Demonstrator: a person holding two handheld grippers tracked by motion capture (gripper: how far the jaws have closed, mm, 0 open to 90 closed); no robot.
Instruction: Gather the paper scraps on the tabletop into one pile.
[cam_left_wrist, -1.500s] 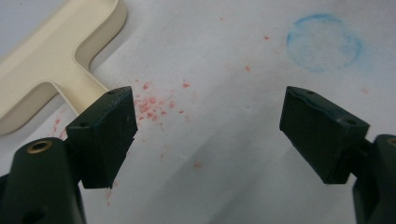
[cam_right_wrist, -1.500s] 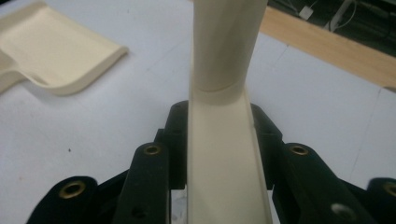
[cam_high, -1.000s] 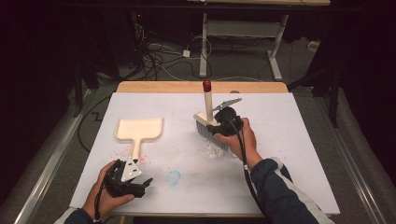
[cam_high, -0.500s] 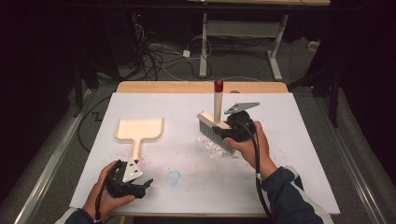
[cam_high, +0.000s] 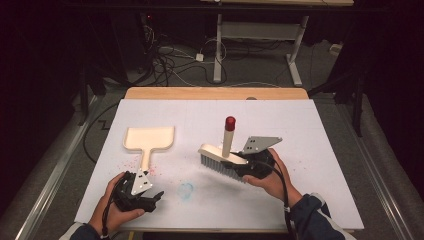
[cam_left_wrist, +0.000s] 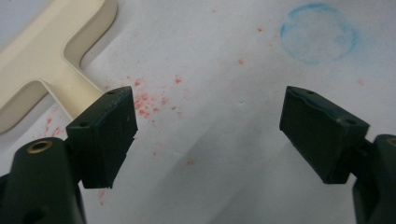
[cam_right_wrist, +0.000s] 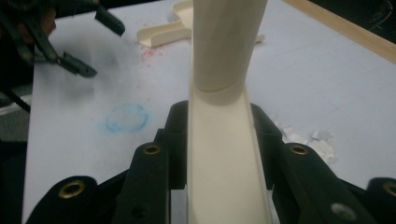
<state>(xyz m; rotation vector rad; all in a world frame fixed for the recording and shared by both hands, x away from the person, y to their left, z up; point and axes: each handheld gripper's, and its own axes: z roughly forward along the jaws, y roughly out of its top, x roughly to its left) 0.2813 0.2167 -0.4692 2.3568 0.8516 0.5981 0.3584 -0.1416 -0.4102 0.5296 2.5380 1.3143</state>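
Item 1, brush (cam_high: 222, 159): cream body with grey bristles and an upright cream handle ending in a red cap, just right of centre in the high view. I see it tilted, its bristles facing down toward the white table cover (cam_high: 320, 135). In the right gripper view the handle runs up the middle of the frame.

Item 2, right gripper (cam_high: 248, 168): lower right of centre in the high view, held in the right hand (cam_high: 272, 177). I read its jaws as clamped on the brush; in the right gripper view they sit tight against both sides of the cream body.

Item 3, left gripper (cam_high: 156, 198): lower left of the high view, held in the left hand (cam_high: 112, 210) low over the table cover. Its jaws stand apart with nothing between them; in the left gripper view I see bare cover between the two black pads (cam_left_wrist: 109, 135).

Item 4, dustpan (cam_high: 148, 140): cream, lying flat at left of centre in the high view, its handle pointing toward the bottom of the frame, near the left gripper but apart from it.

Item 5, red crumbs (cam_left_wrist: 149, 100): scattered beside the dustpan handle, centre left in the left gripper view.

Item 6, blue ring mark (cam_high: 186, 190): on the cover at lower centre of the high view, between the two grippers.

Item 7, white scraps (cam_right_wrist: 317, 142): right side of the right gripper view, on the cover just beside the brush.
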